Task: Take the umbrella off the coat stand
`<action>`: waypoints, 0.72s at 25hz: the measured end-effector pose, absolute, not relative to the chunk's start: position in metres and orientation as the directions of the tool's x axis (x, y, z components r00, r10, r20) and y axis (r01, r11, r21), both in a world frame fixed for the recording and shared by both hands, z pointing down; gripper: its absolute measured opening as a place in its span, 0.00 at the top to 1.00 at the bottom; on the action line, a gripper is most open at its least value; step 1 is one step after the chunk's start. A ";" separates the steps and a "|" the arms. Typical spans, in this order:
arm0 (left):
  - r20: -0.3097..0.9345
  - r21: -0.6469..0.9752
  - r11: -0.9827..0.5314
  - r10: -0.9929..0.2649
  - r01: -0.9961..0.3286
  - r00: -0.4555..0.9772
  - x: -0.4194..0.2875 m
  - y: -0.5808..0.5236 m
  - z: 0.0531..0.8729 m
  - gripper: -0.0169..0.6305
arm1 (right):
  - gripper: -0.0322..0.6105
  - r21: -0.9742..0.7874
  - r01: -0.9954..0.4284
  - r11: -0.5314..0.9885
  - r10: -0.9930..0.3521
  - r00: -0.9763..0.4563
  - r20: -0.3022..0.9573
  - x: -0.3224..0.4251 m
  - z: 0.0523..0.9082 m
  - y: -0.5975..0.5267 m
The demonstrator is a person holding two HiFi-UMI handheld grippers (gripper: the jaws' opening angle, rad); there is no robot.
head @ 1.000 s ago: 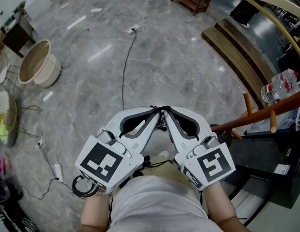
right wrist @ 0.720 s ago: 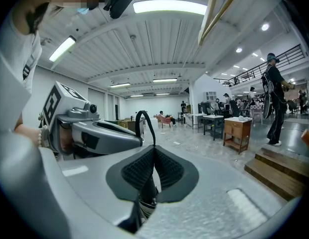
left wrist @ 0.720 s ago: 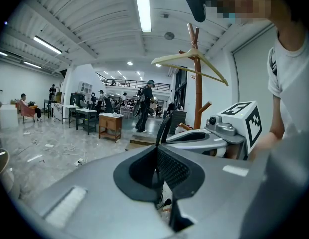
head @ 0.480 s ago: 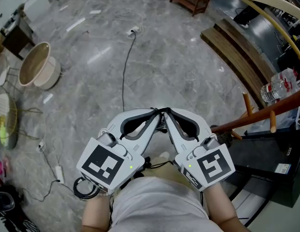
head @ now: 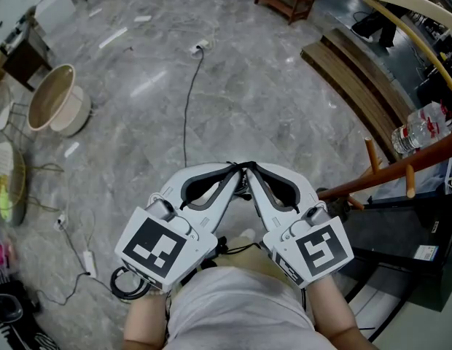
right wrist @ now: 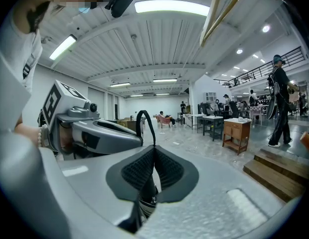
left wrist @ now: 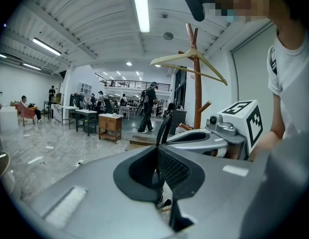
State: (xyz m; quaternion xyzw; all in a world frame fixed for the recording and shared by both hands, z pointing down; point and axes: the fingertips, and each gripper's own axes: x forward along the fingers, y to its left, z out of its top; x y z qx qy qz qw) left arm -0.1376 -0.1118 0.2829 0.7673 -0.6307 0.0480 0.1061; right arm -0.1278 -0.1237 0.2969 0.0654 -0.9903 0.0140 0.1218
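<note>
No umbrella shows in any view. The brown wooden coat stand (head: 401, 170) leans across the right edge of the head view, with short pegs and a cream hanger (head: 397, 0) above it. In the left gripper view the coat stand (left wrist: 196, 81) rises straight ahead with the hanger (left wrist: 188, 63) on it. My left gripper (head: 237, 168) and right gripper (head: 252, 168) are held side by side before my chest, tips touching, well left of the stand. Both are shut with nothing in them: the left gripper (left wrist: 157, 149) and the right gripper (right wrist: 153, 149) have their pads pressed together.
A beige basin (head: 55, 97) lies on the grey stone floor at far left. A black cable (head: 187, 100) runs up the middle of the floor. Low wooden steps (head: 353, 79) sit right of centre. A water bottle (head: 423, 131) and a black cabinet (head: 401, 250) stand by the coat stand. People stand far off.
</note>
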 end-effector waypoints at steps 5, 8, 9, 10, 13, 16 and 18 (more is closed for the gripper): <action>0.204 0.108 -0.185 -0.957 -0.977 0.204 -0.139 -0.109 0.282 0.94 | 0.94 -0.011 -0.138 0.990 -0.132 -0.961 0.244 -0.129 0.296 -0.122; 0.202 0.109 -0.188 -0.957 -0.976 0.207 -0.138 -0.109 0.282 0.94 | 0.94 -0.009 -0.142 0.990 -0.135 -0.960 0.244 -0.128 0.295 -0.122; 0.201 0.110 -0.188 -0.957 -0.976 0.207 -0.138 -0.109 0.281 0.94 | 0.94 -0.009 -0.142 0.990 -0.136 -0.960 0.243 -0.128 0.295 -0.122; 0.200 0.110 -0.189 -0.957 -0.976 0.208 -0.138 -0.109 0.281 0.94 | 0.94 -0.008 -0.143 0.990 -0.136 -0.960 0.243 -0.128 0.294 -0.121; 0.199 0.113 -0.189 -0.958 -0.975 0.209 -0.139 -0.109 0.280 0.94 | 0.94 -0.007 -0.143 0.990 -0.137 -0.961 0.242 -0.129 0.293 -0.121; 0.199 0.112 -0.189 -0.958 -0.976 0.208 -0.137 -0.109 0.280 0.94 | 0.94 -0.006 -0.141 0.990 -0.136 -0.961 0.241 -0.127 0.294 -0.122; 0.199 0.111 -0.189 -0.958 -0.976 0.208 -0.136 -0.110 0.281 0.94 | 0.94 -0.005 -0.140 0.990 -0.135 -0.961 0.240 -0.126 0.294 -0.122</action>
